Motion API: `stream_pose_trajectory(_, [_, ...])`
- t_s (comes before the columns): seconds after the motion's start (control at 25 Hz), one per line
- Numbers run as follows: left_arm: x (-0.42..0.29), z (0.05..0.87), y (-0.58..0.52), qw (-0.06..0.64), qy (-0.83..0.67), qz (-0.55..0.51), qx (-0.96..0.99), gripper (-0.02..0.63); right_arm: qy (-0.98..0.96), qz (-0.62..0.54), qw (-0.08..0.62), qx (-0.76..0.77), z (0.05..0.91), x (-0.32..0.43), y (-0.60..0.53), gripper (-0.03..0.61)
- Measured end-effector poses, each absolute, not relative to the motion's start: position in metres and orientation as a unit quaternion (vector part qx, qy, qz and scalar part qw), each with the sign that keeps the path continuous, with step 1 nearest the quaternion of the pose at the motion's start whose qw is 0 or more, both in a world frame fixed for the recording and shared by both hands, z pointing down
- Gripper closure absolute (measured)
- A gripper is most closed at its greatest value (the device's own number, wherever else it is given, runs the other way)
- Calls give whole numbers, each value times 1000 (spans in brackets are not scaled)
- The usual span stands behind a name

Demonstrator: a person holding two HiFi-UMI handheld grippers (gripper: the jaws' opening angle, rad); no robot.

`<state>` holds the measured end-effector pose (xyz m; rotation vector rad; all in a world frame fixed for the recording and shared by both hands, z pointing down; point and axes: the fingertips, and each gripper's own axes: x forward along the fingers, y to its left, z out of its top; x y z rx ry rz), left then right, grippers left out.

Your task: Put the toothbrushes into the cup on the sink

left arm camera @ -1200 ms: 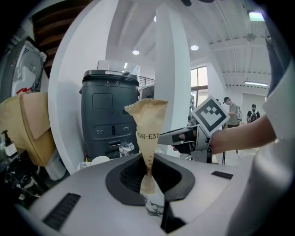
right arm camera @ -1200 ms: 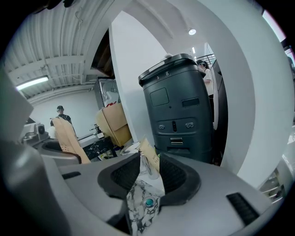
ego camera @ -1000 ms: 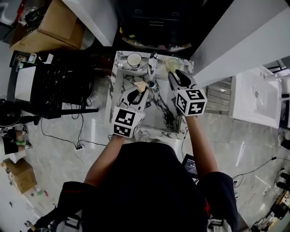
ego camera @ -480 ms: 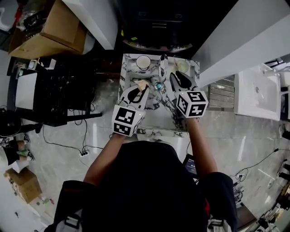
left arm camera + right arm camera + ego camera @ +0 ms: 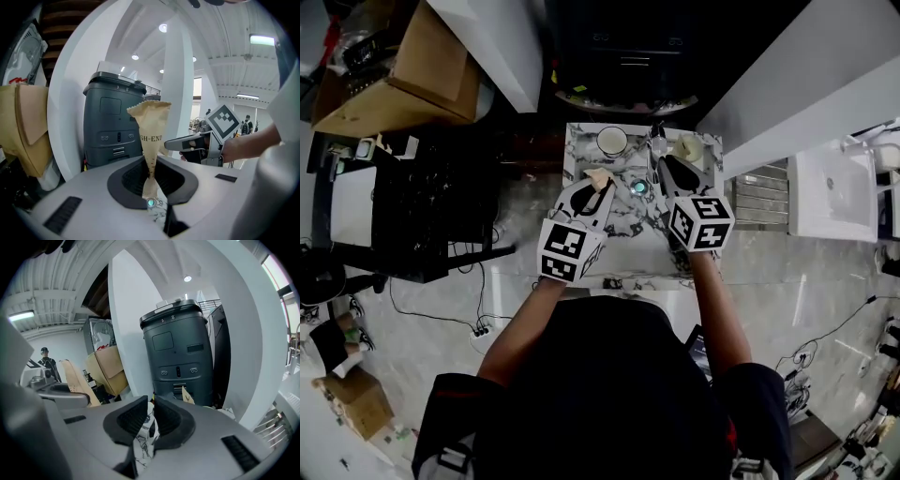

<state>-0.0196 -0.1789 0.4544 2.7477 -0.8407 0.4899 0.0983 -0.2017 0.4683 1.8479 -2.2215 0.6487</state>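
A: Over the marble sink (image 5: 581, 150), what did the left gripper (image 5: 596, 190) have?
B: Jaws were pinched on a toothbrush (image 5: 152, 133) in a tan paper sleeve. It was gripped low, with the sleeve sticking out past the jaw tips. Serrated top edge, partial print "GH-END".
A: Cup?
B: The white cup (image 5: 611, 141) sat on the sink's back rim, left of the faucet (image 5: 657, 142). The toothbrush was near it, not in it.
A: Right gripper (image 5: 670, 171)?
B: Over the basin's right side, near the left gripper but apart from it. Jaws were drawn together with only a sliver of marble showing between them. Nothing held.
A: Anything else?
B: A teal drain (image 5: 638, 187) sat between the two grippers. A dark grey machine (image 5: 112, 124) stood behind the sink.
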Motion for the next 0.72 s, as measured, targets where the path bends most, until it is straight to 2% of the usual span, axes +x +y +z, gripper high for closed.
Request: stream_pose_trajectory(0.72, [-15, 455, -252, 115, -231, 164, 952, 571, -734, 239, 79, 631, 472, 70, -244, 523])
